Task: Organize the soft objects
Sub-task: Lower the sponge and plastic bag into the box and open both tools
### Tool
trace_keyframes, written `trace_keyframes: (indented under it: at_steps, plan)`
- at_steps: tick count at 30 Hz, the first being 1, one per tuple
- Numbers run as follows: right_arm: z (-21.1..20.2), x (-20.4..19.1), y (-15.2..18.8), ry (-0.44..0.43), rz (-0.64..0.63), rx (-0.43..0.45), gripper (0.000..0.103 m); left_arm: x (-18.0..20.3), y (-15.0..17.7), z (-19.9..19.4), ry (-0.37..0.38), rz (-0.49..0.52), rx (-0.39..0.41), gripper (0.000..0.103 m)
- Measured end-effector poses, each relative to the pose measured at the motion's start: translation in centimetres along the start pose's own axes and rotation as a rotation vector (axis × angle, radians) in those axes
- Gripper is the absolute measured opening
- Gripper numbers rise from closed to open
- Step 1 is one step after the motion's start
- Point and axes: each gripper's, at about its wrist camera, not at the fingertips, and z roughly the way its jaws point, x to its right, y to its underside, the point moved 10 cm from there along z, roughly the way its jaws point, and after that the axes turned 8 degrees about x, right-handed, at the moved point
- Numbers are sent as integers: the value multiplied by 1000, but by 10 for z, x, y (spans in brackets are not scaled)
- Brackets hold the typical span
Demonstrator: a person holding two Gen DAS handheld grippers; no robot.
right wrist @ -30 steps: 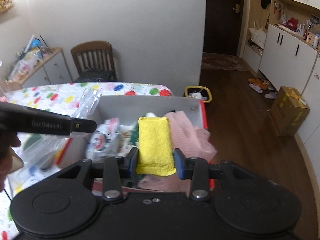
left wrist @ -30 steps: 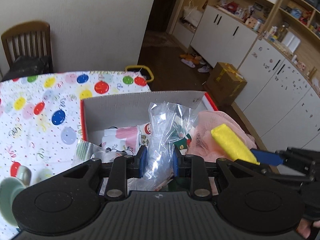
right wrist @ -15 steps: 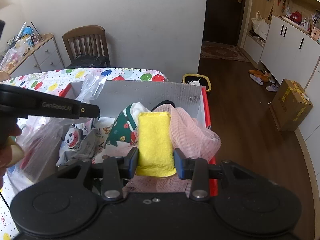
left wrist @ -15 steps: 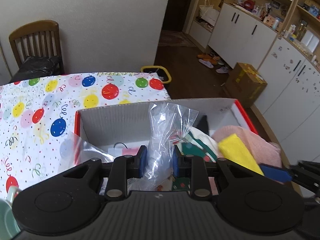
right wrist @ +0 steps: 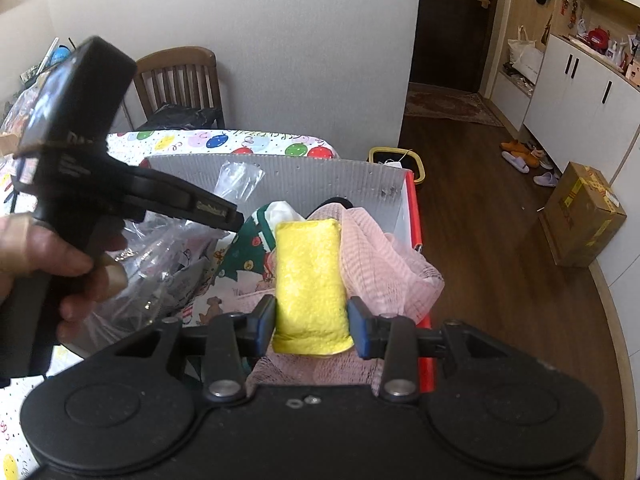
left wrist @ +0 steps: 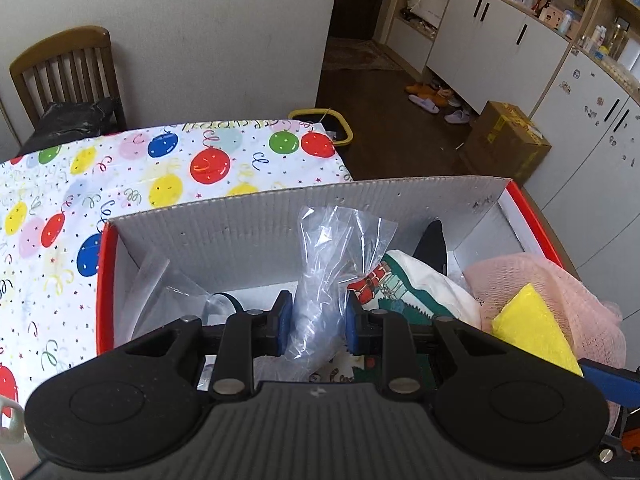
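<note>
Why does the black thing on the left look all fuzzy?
Right wrist view: the left gripper sits very close to the lens, so its body blurs, while the yellow sponge stays sharp. Left wrist view: the fisheye bends the box wall.

wooden chair (left wrist: pixel 66 68) by wall | cardboard carton (left wrist: pixel 505 142) on floor | slippers (left wrist: pixel 436 100) beside white cabinets (left wrist: pixel 492 36)

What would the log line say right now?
left gripper: shut on plastic bag | right gripper: shut on yellow cloth | both over box
</note>
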Motion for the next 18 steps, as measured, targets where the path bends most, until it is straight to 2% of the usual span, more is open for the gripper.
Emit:
trace_keyframes:
  at_steps: [8, 18]
  plan:
    - [-10, 1, -7, -28, 21, 24, 41, 3, 0, -26, 17, 12, 26, 29]
    - [-44, -6, -16, -86, 28, 80, 54, 1, 2, -86, 36, 26, 99, 31]
